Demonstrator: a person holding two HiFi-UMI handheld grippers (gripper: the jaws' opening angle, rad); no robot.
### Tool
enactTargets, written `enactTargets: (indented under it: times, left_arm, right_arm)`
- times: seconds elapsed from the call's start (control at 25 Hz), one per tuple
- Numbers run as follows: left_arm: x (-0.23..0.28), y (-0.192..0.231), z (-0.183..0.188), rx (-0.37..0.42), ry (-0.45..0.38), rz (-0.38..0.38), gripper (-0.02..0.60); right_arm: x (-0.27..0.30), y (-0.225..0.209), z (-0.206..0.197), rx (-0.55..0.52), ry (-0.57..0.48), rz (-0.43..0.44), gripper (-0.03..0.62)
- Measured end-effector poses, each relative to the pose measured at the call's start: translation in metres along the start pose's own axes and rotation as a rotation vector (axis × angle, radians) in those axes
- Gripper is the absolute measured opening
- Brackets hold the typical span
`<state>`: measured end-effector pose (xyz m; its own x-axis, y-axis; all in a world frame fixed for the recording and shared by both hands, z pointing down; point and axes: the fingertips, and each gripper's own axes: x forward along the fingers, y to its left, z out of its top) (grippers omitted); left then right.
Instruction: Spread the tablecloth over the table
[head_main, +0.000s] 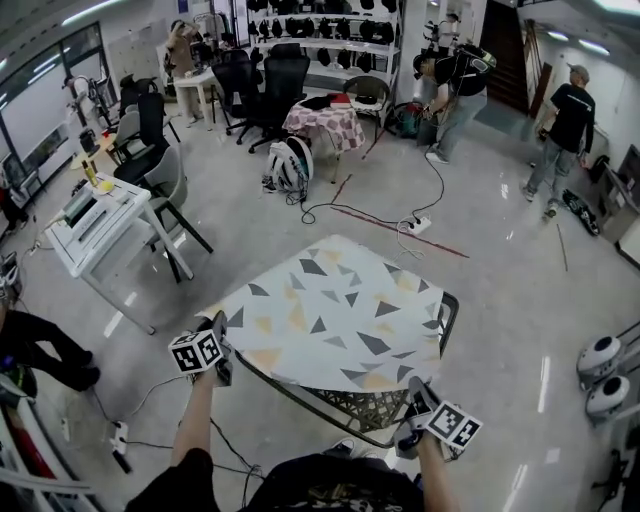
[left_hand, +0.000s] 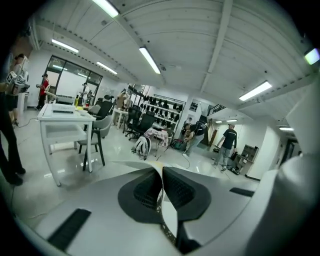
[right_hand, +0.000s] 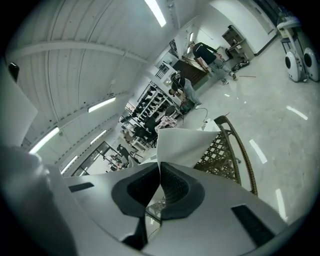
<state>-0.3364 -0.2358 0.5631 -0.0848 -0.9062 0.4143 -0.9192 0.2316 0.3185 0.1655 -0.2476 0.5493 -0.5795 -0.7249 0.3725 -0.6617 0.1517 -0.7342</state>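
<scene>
Left gripper (head_main: 221, 322): nearest me, at the table's near-left corner; in its own view I see the jaws clenched on a thin edge of the cloth.
Right gripper (head_main: 414, 392): at the table's near-right corner; I see its jaws pinched together on a white fold of the cloth, which stands up past them.
Tablecloth (head_main: 335, 320): white with grey and tan triangles, spread flat across the table top, with both near corners gripped.
Long axis: as I read it, it runs along the table's near edge from one gripper to the other, slanting across my view; the far corner points away from me.
Table (head_main: 452, 312): dark lattice frame; the rim shows bare on the right side and under the near edge.
White desk (head_main: 95, 225): well to the left of the table.
Power strip (head_main: 418, 226): on the floor beyond the table's far corner.
</scene>
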Motion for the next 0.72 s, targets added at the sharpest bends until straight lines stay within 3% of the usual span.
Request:
enactTargets:
  times: [0.28, 0.4, 0.56, 0.64, 0.72]
  left_arm:
    - [-0.012, -0.026, 0.115, 0.087, -0.155, -0.052, 0.02]
    - [-0.017, -0.037, 0.151, 0.123, -0.129, -0.066, 0.02]
    - [-0.024, -0.083, 0.146, 0.204, -0.027, -0.073, 0.021]
    - [-0.019, -0.086, 0.132, 0.162, -0.029, -0.077, 0.021]
    - [-0.009, -0.055, 0.117, 0.096, -0.031, -0.082, 0.021]
  right_arm:
    - [0.006, 0.047, 0.039, -0.027, -0.053, 0.141, 0.015]
    - [-0.002, 0.059, 0.059, -0.012, -0.082, 0.173, 0.017]
    - [-0.034, 0.044, 0.087, 0.036, -0.102, 0.18, 0.017]
    - [-0.037, 0.032, 0.091, 0.055, -0.12, 0.155, 0.015]
    - [-0.028, 0.03, 0.07, 0.076, -0.13, 0.127, 0.015]
